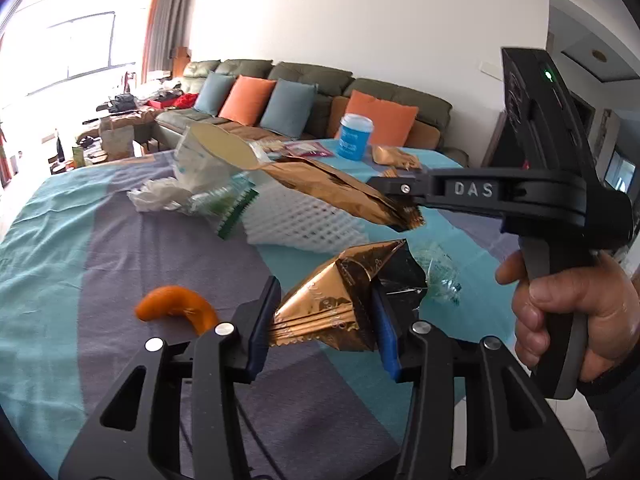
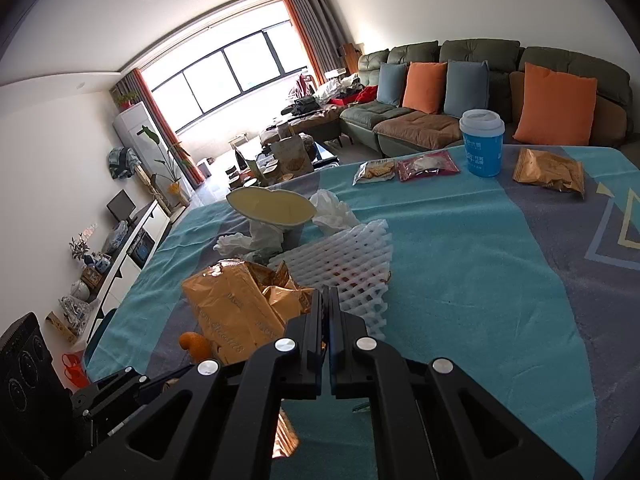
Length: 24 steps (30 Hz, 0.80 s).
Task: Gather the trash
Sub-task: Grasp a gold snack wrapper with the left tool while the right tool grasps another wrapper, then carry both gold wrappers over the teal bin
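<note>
Two gold wrappers are off the bench at once: the left gripper (image 1: 324, 316) pinches a crumpled gold wrapper (image 1: 340, 304) between its blue pads, while the right gripper (image 1: 394, 196) is clamped on the end of a longer gold bag (image 1: 340, 192), both held above the blue-and-grey cloth. This looks like the pick-up step, mid-collection. Beyond them lie a white foam net (image 1: 304, 220), crumpled tissue (image 1: 154, 198), an orange peel (image 1: 176, 308) and a blue cup (image 1: 354, 136). No bin shows in either view, so the next move calls for finding one and carrying both wrappers there.
</note>
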Available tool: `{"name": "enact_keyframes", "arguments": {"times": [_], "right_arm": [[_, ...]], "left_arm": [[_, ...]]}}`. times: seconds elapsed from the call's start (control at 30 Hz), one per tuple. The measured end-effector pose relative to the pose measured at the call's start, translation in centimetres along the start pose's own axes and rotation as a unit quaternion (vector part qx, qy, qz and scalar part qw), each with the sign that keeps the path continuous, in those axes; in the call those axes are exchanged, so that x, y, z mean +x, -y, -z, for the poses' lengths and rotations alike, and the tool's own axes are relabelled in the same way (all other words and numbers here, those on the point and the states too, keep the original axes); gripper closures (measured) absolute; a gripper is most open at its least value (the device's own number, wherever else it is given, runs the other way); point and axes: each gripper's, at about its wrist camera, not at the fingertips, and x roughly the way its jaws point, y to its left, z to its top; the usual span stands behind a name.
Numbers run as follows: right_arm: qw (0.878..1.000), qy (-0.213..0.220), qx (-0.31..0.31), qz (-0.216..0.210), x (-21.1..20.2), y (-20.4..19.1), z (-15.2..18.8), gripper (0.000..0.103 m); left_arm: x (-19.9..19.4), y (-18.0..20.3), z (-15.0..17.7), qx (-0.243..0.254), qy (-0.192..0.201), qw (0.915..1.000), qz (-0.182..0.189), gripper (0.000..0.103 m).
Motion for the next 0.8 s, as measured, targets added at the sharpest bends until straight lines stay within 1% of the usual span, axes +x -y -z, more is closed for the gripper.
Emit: {"name": "enact_keyframes", "arguments": {"times": [0.37, 0.8], "right_arm": [[1.000, 0.020, -0.017, -0.005, -1.0, -1.8, -0.8, 0.102], [0.998, 0.033, -0.052, -0.025, -1.5, -5.9, -1.6, 0.102]], "left_arm": [[-4.1, -1.4, -0.8, -0.013, 0.043, 0.9983, -0.038, 0.059], [-9.5, -4.7, -1.2, -0.045, 0.095, 0.9904, -0.089, 0.059]]}}
